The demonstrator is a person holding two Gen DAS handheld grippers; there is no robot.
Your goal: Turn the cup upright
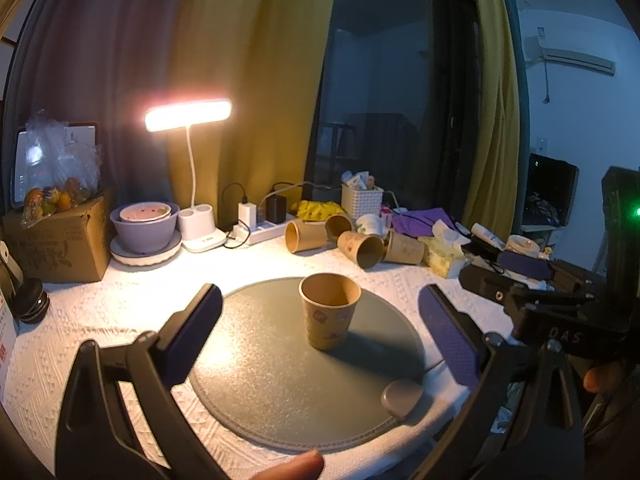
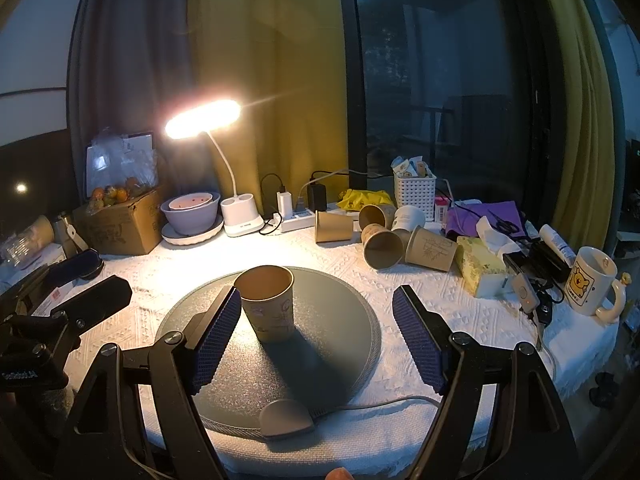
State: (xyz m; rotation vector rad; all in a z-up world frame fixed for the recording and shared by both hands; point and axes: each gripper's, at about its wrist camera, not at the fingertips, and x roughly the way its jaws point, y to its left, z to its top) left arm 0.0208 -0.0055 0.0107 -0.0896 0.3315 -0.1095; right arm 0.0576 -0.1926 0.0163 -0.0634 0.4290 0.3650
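Standing on the worktop (image 2: 168, 272), the round grey mat (image 2: 340, 320) carried the paper cup (image 2: 269, 304), which already stood mouth-up, its long axis vertical. We judged the flip done, so any coming move turned on backing away without tipping it. Our right claw (image 2: 316, 336) was nearer: released, jaws spread wide, its left pad (image 2: 216, 336) just beside the cup wall, whether touching we could not tell. Our left claw (image 1: 320, 336) hung released too, the cup ahead between its pads, apart from both.

Brown paper cup (image 1: 329, 310), faint printed pattern, standing upright, mouth up, empty, on round grey mat (image 1: 260, 380).
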